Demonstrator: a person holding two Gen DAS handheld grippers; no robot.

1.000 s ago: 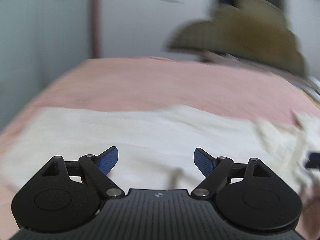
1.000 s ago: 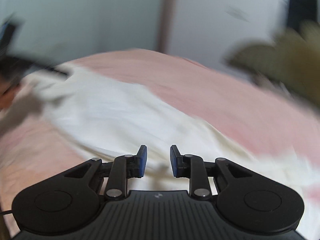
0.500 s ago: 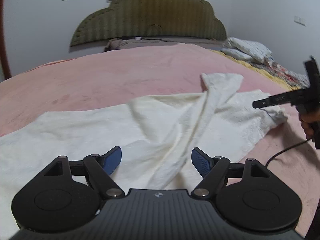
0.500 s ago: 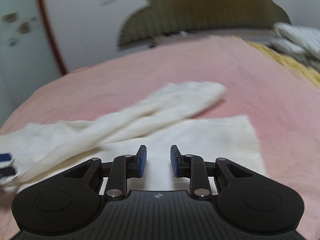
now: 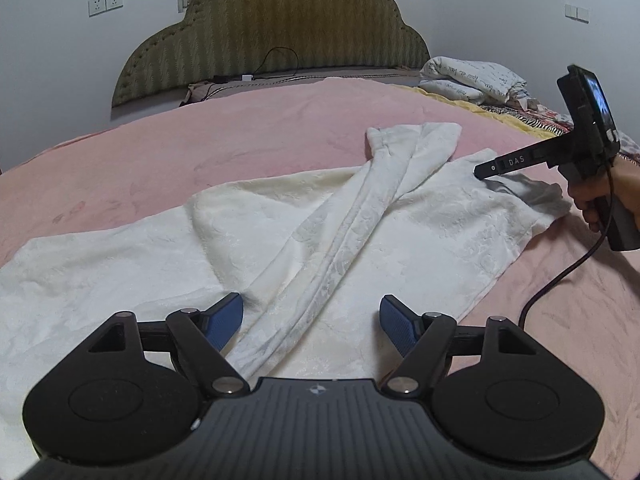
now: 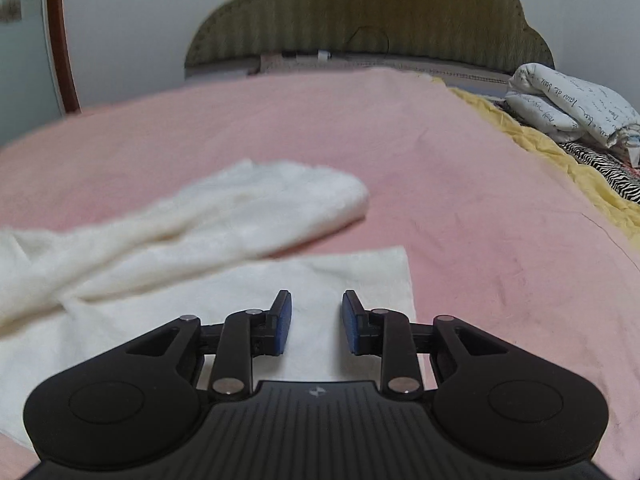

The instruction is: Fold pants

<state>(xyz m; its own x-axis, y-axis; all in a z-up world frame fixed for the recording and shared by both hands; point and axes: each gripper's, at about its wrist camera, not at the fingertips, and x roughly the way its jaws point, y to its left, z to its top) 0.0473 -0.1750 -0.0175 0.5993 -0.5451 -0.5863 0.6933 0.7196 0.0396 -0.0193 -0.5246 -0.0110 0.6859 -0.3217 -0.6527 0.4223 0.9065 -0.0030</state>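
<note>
Pants (image 5: 400, 216) of cream-white textured fabric lie spread across a pink bedspread (image 5: 248, 136), one leg flat and the other twisted into a long rumpled band that crosses over it toward the headboard side. Seen from the left wrist, the left gripper (image 5: 311, 322) hangs low over the near part of the garment, its blue-padded jaws wide apart after narrowing slightly, with the rumpled band running up between them but no pad pressing on the cloth. At the far right of that view, the right gripper (image 5: 486, 171) reaches to the outer corner of the flat leg, held by a hand (image 5: 612, 190) wrapped around its black grip, a dark cable (image 5: 560, 276) trailing from it across the bedspread. From the right wrist, the same tool's jaws stand a narrow way apart above the flat leg's squared corner, and nothing is caught between the pads; whether the tips touch the fabric cannot be told. Beyond the pants, the bedspread runs up to an olive-green scalloped headboard (image 5: 276, 28) set against a white wall (image 5: 500, 8). Folded white bedding with script lettering (image 6: 576, 104) sits at the right edge of the bed, beside a yellow quilt edge (image 6: 536, 140) and a zebra-striped cloth (image 6: 608, 164).
</note>
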